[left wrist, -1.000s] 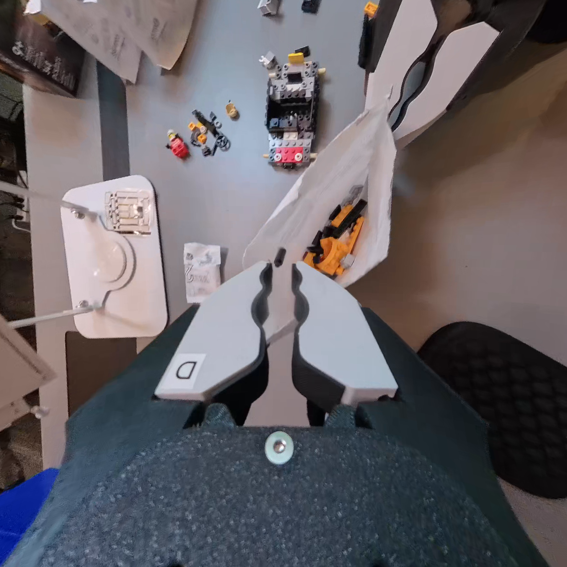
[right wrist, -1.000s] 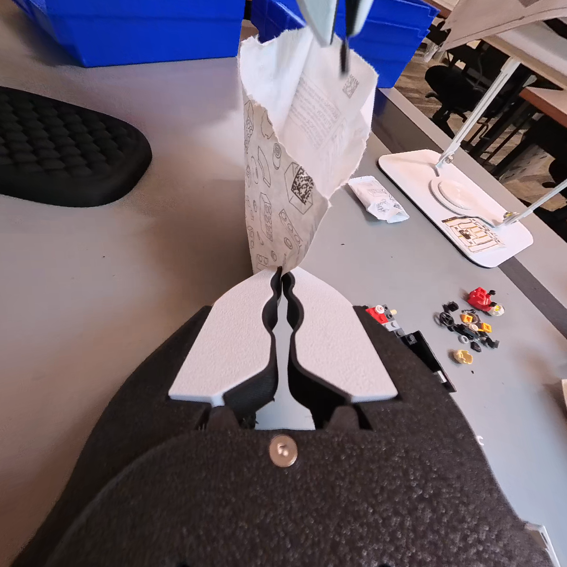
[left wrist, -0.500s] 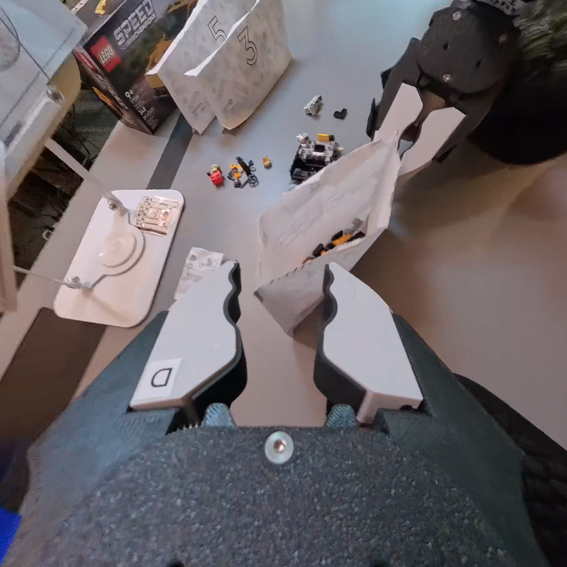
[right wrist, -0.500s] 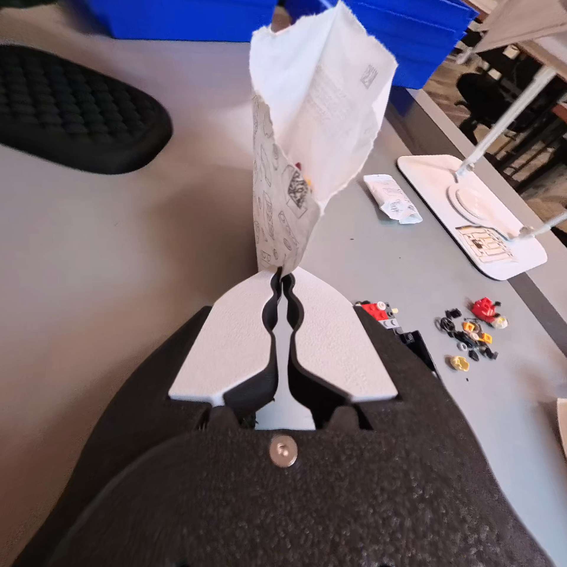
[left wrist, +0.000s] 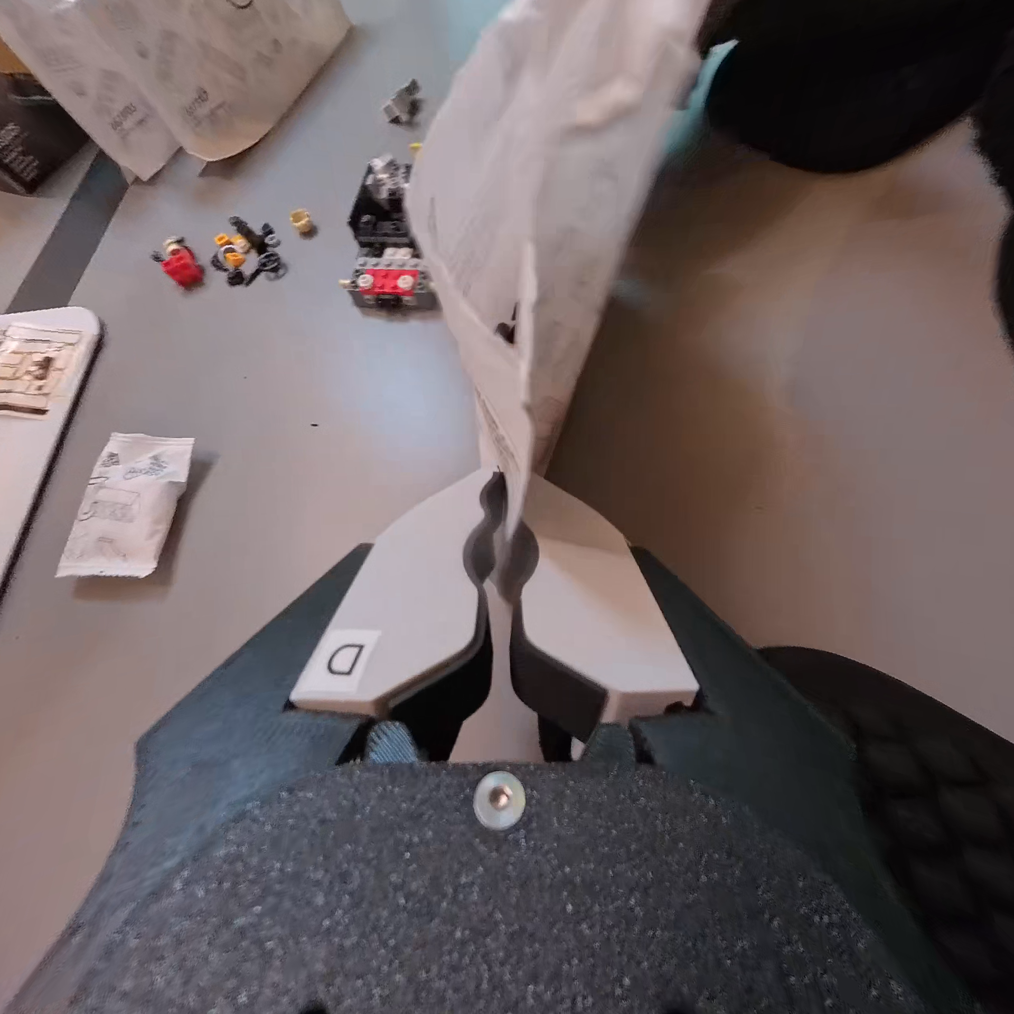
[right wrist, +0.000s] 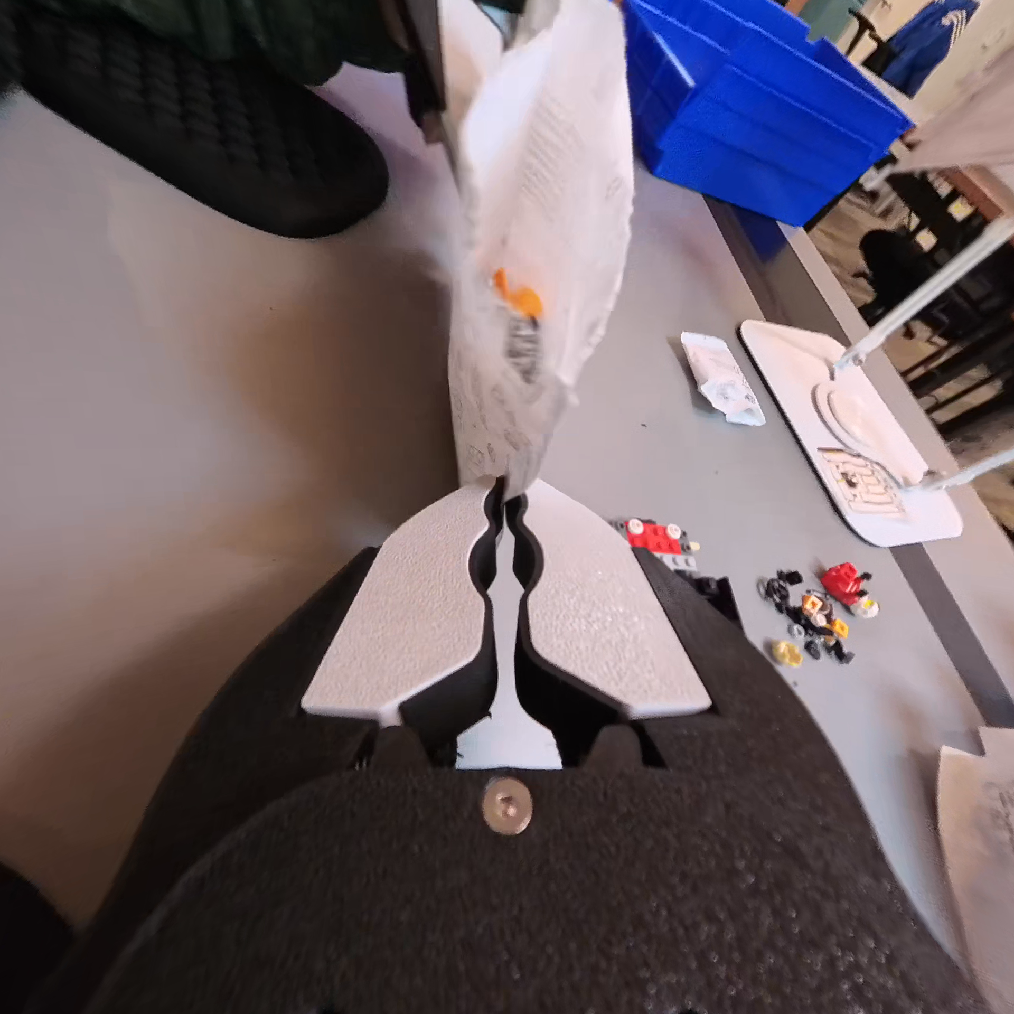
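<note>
Snapped shut again, left gripper [left wrist: 507, 494] now pinching white paper bag [left wrist: 527, 219], right gripper [right wrist: 507, 491] pinching its other end.

Left tongs [left wrist: 506, 483] clamped shut, right tongs [right wrist: 506, 488] likewise — fingertips pinched together

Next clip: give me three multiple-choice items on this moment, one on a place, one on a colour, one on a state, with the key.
1. Where do the blue bins stand?
A. on the table's far edge
B. under the table
C. on the black mat

2. What colour are the pieces showing through the paper bag?
A. green
B. orange
C. purple

3. How is the bag held?
A. lying flat, untouched
B. by one gripper only
C. pinched by both grippers

Key: 1 A, they sit at the far edge; 2 B, orange shows through; 3 C, left gripper and right gripper each clamp an end.
</note>
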Action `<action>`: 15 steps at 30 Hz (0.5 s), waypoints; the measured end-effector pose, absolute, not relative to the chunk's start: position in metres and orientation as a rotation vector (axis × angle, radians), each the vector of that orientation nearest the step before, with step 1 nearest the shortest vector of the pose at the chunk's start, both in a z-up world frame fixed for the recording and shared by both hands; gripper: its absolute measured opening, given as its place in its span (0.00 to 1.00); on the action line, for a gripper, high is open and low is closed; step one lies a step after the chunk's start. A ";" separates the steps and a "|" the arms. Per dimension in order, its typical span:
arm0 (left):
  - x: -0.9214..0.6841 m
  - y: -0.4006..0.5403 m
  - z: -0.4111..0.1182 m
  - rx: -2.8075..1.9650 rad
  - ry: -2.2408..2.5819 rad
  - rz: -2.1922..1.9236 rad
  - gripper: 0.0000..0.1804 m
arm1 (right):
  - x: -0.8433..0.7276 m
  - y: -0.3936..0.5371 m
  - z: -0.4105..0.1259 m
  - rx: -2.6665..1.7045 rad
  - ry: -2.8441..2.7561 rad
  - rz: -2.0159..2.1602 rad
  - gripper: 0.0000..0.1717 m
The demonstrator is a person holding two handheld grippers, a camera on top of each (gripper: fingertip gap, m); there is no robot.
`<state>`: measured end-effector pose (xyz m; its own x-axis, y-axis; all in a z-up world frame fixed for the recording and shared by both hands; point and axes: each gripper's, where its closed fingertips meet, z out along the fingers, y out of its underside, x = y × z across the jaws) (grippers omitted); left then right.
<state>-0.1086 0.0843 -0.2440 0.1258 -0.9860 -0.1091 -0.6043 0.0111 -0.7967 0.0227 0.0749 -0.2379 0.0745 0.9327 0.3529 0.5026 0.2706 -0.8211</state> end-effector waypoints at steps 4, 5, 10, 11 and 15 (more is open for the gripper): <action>-0.113 0.061 -0.237 -1.659 1.558 -0.843 0.00 | 0.025 0.077 -0.233 -1.443 -1.493 0.750 0.00; -0.116 0.060 -0.237 -1.667 1.556 -0.854 0.00 | 0.025 0.076 -0.232 -1.458 -1.483 0.788 0.00; -0.122 0.062 -0.238 -1.688 1.523 -0.859 0.00 | 0.019 0.076 -0.237 -1.512 -1.482 0.829 0.00; -0.122 0.064 -0.239 -1.688 1.519 -0.842 0.00 | 0.020 0.076 -0.237 -1.514 -1.482 0.824 0.00; -0.121 0.068 -0.241 -1.675 1.507 -0.783 0.06 | 0.018 0.071 -0.236 -1.535 -1.487 0.852 0.06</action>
<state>-0.1206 0.0685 -0.2412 0.1242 -0.9916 -0.0356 -0.5413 -0.0376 -0.8400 0.0176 0.0710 -0.2365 0.0753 0.9947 0.0700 0.4429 0.0295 -0.8961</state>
